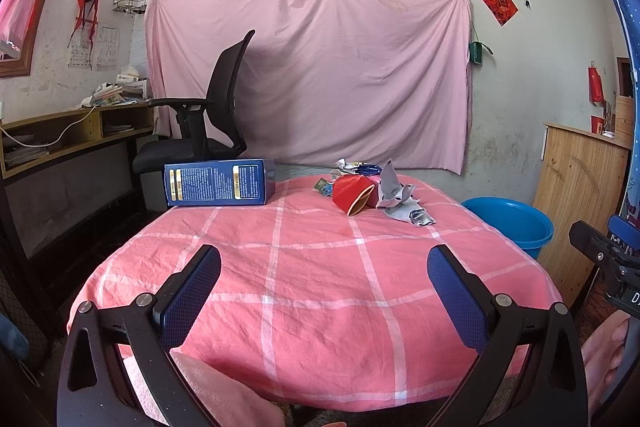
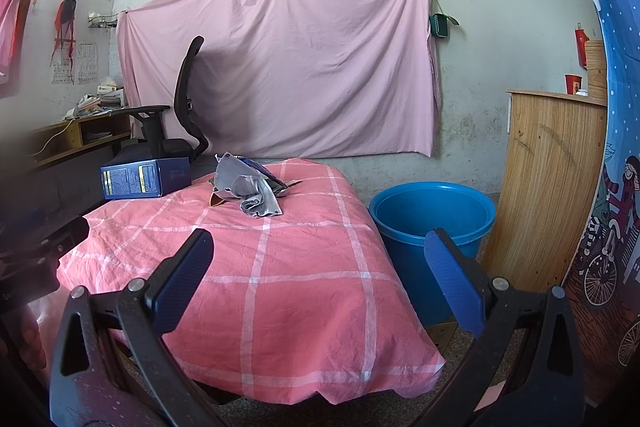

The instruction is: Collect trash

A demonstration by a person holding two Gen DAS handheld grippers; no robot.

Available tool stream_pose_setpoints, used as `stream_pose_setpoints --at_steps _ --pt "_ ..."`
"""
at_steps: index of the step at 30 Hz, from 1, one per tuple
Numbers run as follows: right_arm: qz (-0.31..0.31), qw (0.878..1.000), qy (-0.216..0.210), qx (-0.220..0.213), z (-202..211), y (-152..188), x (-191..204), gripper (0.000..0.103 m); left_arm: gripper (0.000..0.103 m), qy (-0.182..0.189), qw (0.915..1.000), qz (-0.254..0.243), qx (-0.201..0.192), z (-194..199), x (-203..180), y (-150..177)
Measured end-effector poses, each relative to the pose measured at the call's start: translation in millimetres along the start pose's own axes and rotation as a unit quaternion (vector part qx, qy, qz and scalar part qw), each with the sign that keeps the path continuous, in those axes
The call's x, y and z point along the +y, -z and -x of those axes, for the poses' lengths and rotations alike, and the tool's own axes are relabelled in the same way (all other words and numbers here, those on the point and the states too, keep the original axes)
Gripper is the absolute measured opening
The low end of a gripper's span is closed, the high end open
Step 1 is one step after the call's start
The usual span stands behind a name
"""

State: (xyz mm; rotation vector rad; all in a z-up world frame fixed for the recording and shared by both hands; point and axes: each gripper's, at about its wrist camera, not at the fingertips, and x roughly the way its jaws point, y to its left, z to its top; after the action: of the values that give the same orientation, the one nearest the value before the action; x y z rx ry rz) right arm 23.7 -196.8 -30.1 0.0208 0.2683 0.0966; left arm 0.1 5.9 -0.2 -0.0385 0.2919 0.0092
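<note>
Trash pile (image 1: 372, 193) sprawls across table's (image 1: 312, 291) far edge, beside bucket (image 2: 432, 215)

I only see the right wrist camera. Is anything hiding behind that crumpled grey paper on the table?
Observer: Yes. The left wrist view shows a red tube lying on its side against the paper.
Child: Is the other gripper holding something?
Observer: No, the left gripper is open and holds nothing.
Child: Any more trash there?
Observer: A small green scrap lies just left of the tube.
</note>
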Motion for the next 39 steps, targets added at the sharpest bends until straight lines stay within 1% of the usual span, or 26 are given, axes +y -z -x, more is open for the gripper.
stream_pose_setpoints --at_steps 18,20,39 --pt "-0.001 1.000 0.000 0.000 -1.6 3.6 4.0 0.103 0.101 0.001 1.0000 -0.001 0.000 1.2 -2.0 -0.3" --pt "-0.001 1.000 0.000 0.000 0.9 -0.7 -1.8 0.103 0.101 0.001 1.0000 -0.001 0.000 1.2 -2.0 -0.3" --pt "-0.003 1.000 0.000 -0.001 0.9 -0.3 -1.7 0.103 0.101 0.000 1.0000 -0.002 0.001 2.3 -3.8 -1.9"
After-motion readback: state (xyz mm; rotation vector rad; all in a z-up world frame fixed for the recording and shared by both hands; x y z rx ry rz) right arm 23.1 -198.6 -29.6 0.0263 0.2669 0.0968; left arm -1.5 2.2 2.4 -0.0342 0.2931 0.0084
